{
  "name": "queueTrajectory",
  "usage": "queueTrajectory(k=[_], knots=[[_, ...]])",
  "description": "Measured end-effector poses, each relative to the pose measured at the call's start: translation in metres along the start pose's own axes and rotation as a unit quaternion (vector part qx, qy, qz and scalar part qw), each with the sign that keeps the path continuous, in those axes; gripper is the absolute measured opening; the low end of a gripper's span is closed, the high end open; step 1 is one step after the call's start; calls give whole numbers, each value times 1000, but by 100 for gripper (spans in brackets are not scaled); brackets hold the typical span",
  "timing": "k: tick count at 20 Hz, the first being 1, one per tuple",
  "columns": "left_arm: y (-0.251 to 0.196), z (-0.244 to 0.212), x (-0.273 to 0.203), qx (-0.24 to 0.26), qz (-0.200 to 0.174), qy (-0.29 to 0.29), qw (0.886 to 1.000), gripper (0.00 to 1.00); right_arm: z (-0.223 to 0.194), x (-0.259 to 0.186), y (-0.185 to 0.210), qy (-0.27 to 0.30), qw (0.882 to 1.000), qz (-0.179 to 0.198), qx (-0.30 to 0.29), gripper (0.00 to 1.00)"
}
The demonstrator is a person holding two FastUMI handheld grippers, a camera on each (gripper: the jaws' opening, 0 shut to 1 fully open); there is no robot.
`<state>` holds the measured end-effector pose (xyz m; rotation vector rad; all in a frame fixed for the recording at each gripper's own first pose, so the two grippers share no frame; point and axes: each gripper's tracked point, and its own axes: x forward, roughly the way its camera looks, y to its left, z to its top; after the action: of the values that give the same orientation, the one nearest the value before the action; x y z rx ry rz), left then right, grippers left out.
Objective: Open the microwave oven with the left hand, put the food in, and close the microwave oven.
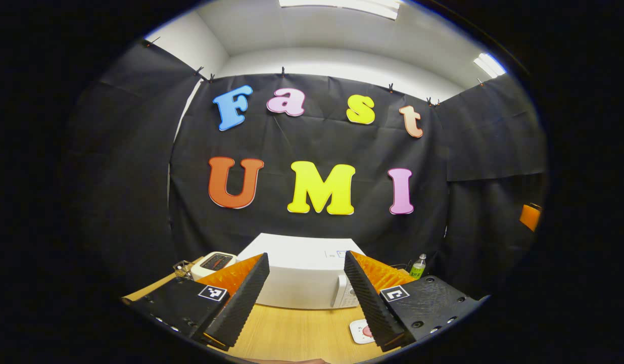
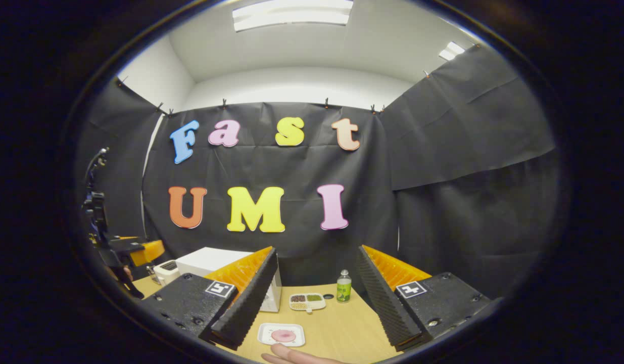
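Note:
The white microwave oven [image 1: 301,283] stands on the wooden table [image 1: 301,333] with its door closed, straight ahead of my left gripper [image 1: 306,255], which is open and holds nothing. A small white plate with a pink round piece of food [image 2: 283,334] lies on the table near the front, just below my right gripper [image 2: 317,250], also open with nothing between its fingers. In the left gripper view the plate's edge [image 1: 361,331] peeks out beside the right finger. In the right gripper view the microwave [image 2: 210,260] is at the left, partly hidden by a finger, and the left gripper [image 2: 142,251] hangs beyond it.
A white toaster [image 1: 213,263] sits left of the microwave. A green bottle [image 2: 344,286] and a divided tray of grains [image 2: 307,301] stand toward the back of the table. A person's finger [image 2: 296,357] rests at the table's near edge. Black cloth walls enclose the booth.

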<state>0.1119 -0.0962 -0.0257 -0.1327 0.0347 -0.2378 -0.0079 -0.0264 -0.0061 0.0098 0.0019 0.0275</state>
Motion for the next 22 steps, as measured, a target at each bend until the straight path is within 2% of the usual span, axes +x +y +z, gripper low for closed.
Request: queueTrajectory(k=[1,3,4,5,6,9,10,11,12,14,18,19,20,21,22], knots=[[-1,-10,14,2,4,8,1000,94,-2,-2,2,3,1000,9,3,96],[-7,-27,47,12,10,13,1000,93,1,-6,2,0,1000,22,13,96],[-10,-39,62,17,15,18,1000,93,3,-8,2,-7,1000,26,14,100],[-14,-53,77,17,12,23,999,93,4,-9,2,-13,999,29,12,100],[-22,-66,89,14,6,28,999,93,2,-11,3,-11,999,34,12,96],[-35,-95,125,9,2,19,1000,93,-15,-20,15,19,996,76,37,96],[-41,-106,136,12,-4,19,1000,93,-15,-21,15,19,995,84,43,100],[-48,-120,144,12,-13,25,1000,93,-17,-18,9,15,995,83,46,100],[-57,-136,152,12,-23,34,999,93,-17,-15,3,11,996,79,45,94],[-71,-162,163,19,-38,53,998,94,-18,-8,-9,0,997,62,43,94],[-76,-204,185,45,-24,67,996,94,-20,3,-26,-16,998,38,42,94],[-78,-215,191,45,-26,74,996,80,-23,7,-28,-16,998,38,41,91],[-77,-223,197,44,-21,78,996,92,-26,8,-29,-13,998,41,40,100],[-78,-231,204,38,-22,83,996,80,-30,11,-32,-10,998,42,39,100],[-84,-238,208,29,-33,87,995,89,-32,14,-36,-8,999,40,37,100]])
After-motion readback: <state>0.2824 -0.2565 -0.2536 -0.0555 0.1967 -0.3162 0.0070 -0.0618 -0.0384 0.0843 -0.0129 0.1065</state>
